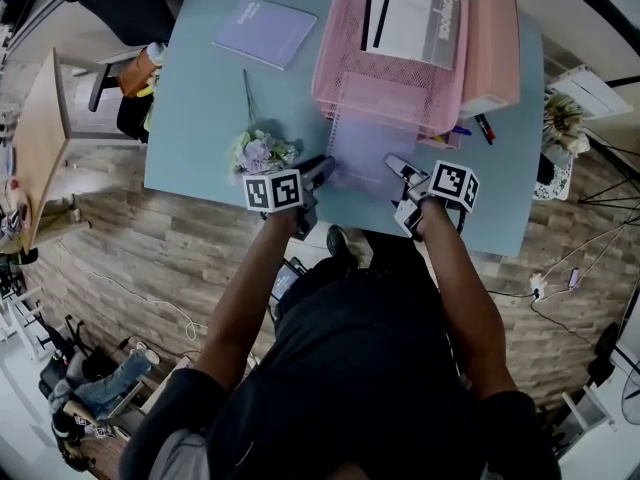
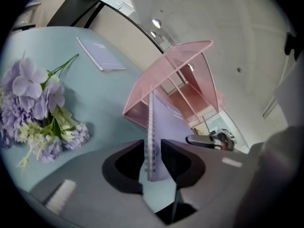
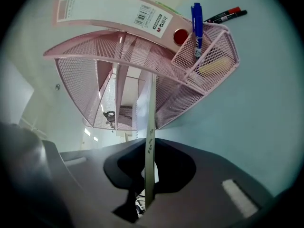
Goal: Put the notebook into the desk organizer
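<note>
A lavender spiral notebook (image 1: 362, 153) lies at the table's near edge, its far end under the bottom tier of the pink mesh desk organizer (image 1: 345, 63). My left gripper (image 1: 325, 171) is shut on its spiral-bound left edge. My right gripper (image 1: 397, 168) is shut on its right edge. In the left gripper view, the spiral binding (image 2: 151, 127) stands between the jaws of the left gripper (image 2: 152, 148), and the organizer (image 2: 185, 56) is just beyond. In the right gripper view, the right gripper (image 3: 149, 160) pinches the notebook's thin edge (image 3: 151, 118), which runs into the organizer (image 3: 95, 65).
A second lavender notebook (image 1: 265, 30) lies at the far left of the light blue table (image 1: 200, 98). A bunch of purple flowers (image 1: 262, 153) lies beside my left gripper. Files (image 1: 410, 18) fill the organizer's top. Pens (image 1: 480, 128) lie by its right corner, and a blue pen (image 3: 196, 23) stands in its cup.
</note>
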{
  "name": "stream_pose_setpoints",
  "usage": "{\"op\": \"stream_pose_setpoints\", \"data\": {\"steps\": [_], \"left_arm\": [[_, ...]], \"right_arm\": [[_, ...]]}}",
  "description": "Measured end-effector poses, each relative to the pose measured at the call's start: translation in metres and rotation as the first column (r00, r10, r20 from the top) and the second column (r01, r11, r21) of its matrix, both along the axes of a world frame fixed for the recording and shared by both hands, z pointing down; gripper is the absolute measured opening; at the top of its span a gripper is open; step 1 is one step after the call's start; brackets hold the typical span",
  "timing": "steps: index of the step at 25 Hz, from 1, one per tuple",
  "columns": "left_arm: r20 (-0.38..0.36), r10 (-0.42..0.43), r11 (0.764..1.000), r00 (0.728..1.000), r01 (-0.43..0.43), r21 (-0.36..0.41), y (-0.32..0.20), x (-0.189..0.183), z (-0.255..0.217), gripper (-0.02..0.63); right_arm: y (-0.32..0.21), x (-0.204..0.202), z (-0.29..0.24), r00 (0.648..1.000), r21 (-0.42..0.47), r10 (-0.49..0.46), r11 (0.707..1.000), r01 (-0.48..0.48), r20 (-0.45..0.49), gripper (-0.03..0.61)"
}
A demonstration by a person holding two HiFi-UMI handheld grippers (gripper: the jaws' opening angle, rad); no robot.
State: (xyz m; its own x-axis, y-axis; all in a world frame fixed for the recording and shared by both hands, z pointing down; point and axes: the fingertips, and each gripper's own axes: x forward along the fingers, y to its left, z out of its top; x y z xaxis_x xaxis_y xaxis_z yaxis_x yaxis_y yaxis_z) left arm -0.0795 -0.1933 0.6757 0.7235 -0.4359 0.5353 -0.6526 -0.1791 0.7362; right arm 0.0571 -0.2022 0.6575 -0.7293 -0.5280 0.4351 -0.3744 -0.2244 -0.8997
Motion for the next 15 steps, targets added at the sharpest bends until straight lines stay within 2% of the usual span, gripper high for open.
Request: {"op": "stream_pose_setpoints", "data": {"steps": [4,9,12,13,15], "left_arm": [[-0.027,-0.014,0.999,1.000,0.013,-0.040,0.021,0.007,0.002,0.170],[-0.093,0.001,0.995,0.996,-0.011,-0.101,0.043,0.037,0.008,0.169],[-0.127,-0.012,0.996,0.992,0.001,-0.089,0.035,0.051,0.004,0.170],[-0.137,-0.019,0.997,0.990,0.008,-0.079,0.030,0.054,0.001,0.169],[-0.144,-0.027,0.998,0.989,0.018,-0.064,0.021,0.057,-0.004,0.169]], "right_arm": [[-0.011,0.002,0.000,1.000,0.009,0.001,1.000,-0.001,-0.005,0.031],[-0.023,0.008,0.000,0.999,0.039,0.008,0.999,-0.006,-0.049,0.032],[-0.034,0.016,-0.004,0.994,0.095,0.029,0.995,-0.020,-0.101,0.038],[-0.036,0.018,-0.005,0.992,0.114,0.028,0.993,-0.014,-0.125,0.054],[-0.038,0.019,-0.007,0.986,0.139,0.016,0.990,0.008,-0.168,0.140]]}}
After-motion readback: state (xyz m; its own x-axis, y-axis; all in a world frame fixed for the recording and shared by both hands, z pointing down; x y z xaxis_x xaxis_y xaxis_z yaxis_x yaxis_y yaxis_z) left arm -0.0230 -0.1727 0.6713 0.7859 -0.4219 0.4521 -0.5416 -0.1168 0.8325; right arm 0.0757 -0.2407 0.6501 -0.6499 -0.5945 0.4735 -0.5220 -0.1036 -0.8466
